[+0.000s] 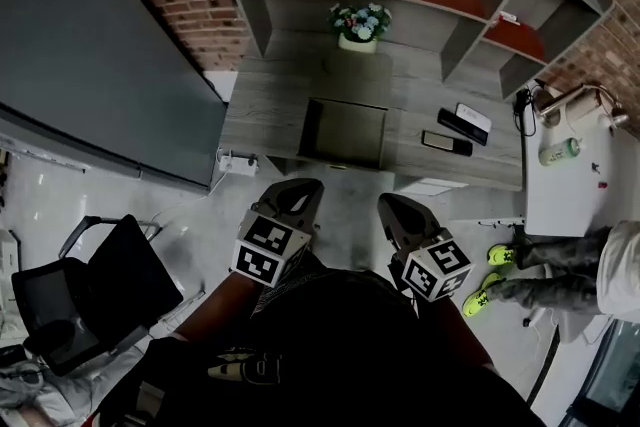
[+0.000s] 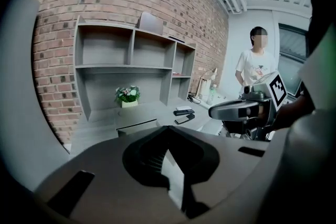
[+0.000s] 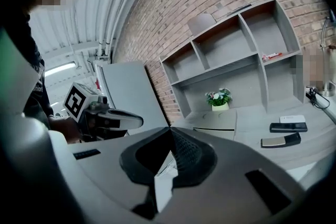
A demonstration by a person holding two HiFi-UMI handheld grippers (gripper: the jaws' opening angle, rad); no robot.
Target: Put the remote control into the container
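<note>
On the desk [image 1: 270,100], remote control [image 1: 460,127] lies well beyond right tool [image 1: 397,207].

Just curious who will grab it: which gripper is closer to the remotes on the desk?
Right. The right gripper hangs short of the desk, just left of the remotes; the left gripper is farther left, before the container.

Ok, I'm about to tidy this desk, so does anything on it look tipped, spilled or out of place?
Nothing stands out. The flower pot stands upright at the back of the desk, the container sits squarely near the front edge, and the remotes lie flat to its right.
</note>
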